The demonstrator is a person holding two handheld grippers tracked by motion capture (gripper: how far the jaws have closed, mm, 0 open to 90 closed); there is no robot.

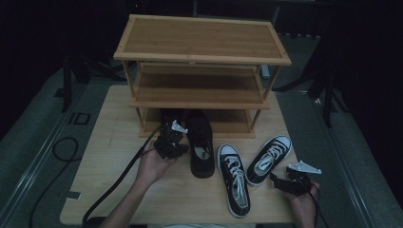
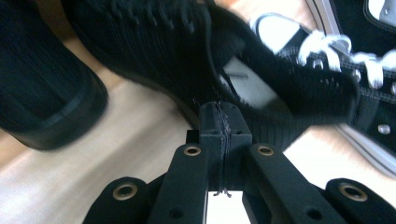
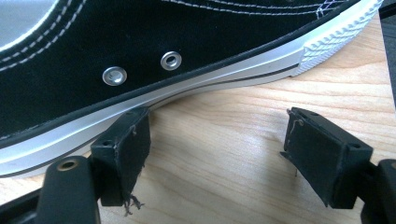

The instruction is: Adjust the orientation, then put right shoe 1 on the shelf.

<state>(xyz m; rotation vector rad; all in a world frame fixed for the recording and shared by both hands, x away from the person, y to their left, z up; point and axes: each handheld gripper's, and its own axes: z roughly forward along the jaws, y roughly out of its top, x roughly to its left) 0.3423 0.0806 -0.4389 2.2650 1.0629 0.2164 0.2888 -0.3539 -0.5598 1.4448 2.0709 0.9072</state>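
The left gripper (image 2: 219, 122) is clenched with nothing between its pads, just beside the all-black shoe (image 1: 200, 142) at the rack's (image 1: 202, 53) foot. Its own view adds a second black shoe (image 2: 39, 84) alongside. The right gripper (image 3: 219, 158) stands released on the wooden table (image 1: 119, 156), one pad touching a black-and-white sneaker's (image 1: 269, 153) sole. The room is dark.

The left gripper (image 1: 170, 138) is raised with fingers (image 2: 212, 121) pressed together, while the right gripper (image 1: 280, 183) lies low, fingers (image 3: 128, 149) spread.
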